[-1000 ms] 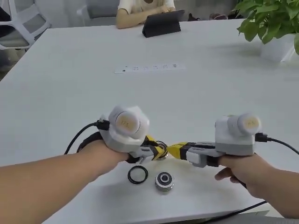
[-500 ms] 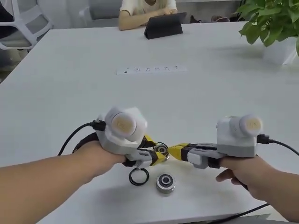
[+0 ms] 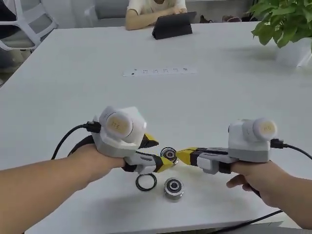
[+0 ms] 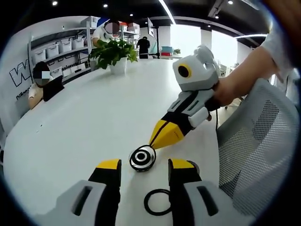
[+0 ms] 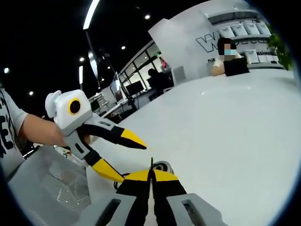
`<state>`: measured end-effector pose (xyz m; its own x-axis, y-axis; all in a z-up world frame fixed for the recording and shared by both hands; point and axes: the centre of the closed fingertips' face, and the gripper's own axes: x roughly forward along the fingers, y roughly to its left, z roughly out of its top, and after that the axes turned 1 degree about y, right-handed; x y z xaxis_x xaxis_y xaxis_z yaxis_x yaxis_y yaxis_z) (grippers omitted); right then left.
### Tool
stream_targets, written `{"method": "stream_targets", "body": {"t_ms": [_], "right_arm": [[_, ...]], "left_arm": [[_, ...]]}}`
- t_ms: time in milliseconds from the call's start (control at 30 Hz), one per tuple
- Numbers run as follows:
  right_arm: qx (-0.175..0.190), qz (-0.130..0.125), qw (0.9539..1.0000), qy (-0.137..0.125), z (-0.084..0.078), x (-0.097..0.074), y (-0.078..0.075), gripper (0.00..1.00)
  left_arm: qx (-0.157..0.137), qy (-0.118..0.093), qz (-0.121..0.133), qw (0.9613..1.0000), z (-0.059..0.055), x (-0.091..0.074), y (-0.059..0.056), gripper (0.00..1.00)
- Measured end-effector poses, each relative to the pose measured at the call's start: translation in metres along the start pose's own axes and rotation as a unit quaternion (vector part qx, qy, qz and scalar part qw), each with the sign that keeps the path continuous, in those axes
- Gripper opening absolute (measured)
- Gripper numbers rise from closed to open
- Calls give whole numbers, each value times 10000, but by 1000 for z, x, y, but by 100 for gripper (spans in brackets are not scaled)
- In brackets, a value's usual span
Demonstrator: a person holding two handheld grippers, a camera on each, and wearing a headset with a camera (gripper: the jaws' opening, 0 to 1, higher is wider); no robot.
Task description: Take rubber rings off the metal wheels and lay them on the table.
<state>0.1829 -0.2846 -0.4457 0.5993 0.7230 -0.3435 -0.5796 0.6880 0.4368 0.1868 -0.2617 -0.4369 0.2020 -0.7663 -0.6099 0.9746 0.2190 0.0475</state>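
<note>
A small metal wheel (image 3: 169, 154) with a black rubber ring around it sits between the two grippers' tips. My left gripper (image 3: 158, 152) is open, one jaw on each side of the wheel (image 4: 142, 158) without touching it. My right gripper (image 3: 183, 155) is shut, and its yellow tips rest against the wheel's rim (image 5: 162, 167). I cannot tell whether they pinch the ring. A loose black rubber ring (image 3: 146, 182) lies flat on the white table (image 3: 156, 97). Beside it lies a second metal wheel (image 3: 173, 187). The loose ring (image 4: 162, 201) lies just below my left jaws.
A white power strip (image 3: 159, 71) lies mid-table. At the far edge a person sits behind a dark tablet (image 3: 171, 24). A potted plant (image 3: 285, 22) stands at the back right. Cables trail from both grippers toward the near table edge.
My left gripper has opened and let go of the wheel it was holding. The right gripper's shut tips have stayed at the wheel.
</note>
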Motion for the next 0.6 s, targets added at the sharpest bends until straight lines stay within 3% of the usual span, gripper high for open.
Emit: {"method": "stream_targets", "body": {"t_ms": [600], "right_arm": [[39, 76, 9999, -60, 6, -2, 5, 0]], "left_arm": [[-9, -292, -5, 9996, 12, -25, -3, 52]]}}
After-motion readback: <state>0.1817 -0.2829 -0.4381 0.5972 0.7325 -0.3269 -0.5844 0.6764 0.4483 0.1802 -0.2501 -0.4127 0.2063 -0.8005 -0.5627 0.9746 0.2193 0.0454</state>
